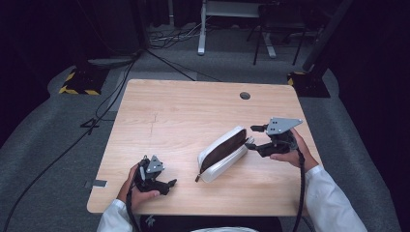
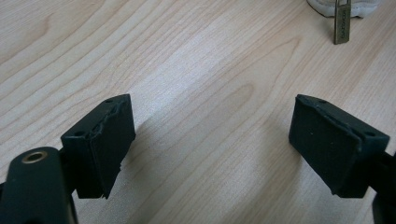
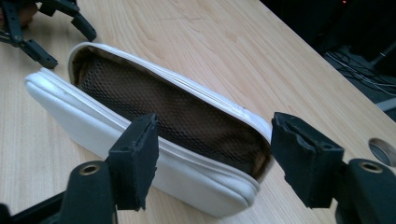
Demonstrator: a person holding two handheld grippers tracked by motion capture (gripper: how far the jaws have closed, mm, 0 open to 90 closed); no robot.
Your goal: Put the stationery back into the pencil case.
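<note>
A white pencil case [image 1: 223,153] lies slantwise on the wooden table [image 1: 183,106], unzipped, showing its brown mesh lining [image 3: 177,116]. My right gripper [image 1: 251,136] is at the case's far right end, open. In the right gripper view the gripper [image 3: 217,158] straddles that end: one pad [image 3: 135,158] stands before the near white wall, and the other is clear of the case. My left gripper [image 1: 167,180] rests near the table's front left, open [image 2: 210,144] over bare wood. The case's brass zipper pull [image 2: 342,23] lies ahead of it.
A round cable hole [image 1: 245,95] sits near the table's far edge. Beyond the table are floor cables [image 1: 169,36], yellow-and-black striped stand bases [image 1: 80,84] and white furniture legs [image 1: 202,29]. Bare wood spreads over the table's left and far parts.
</note>
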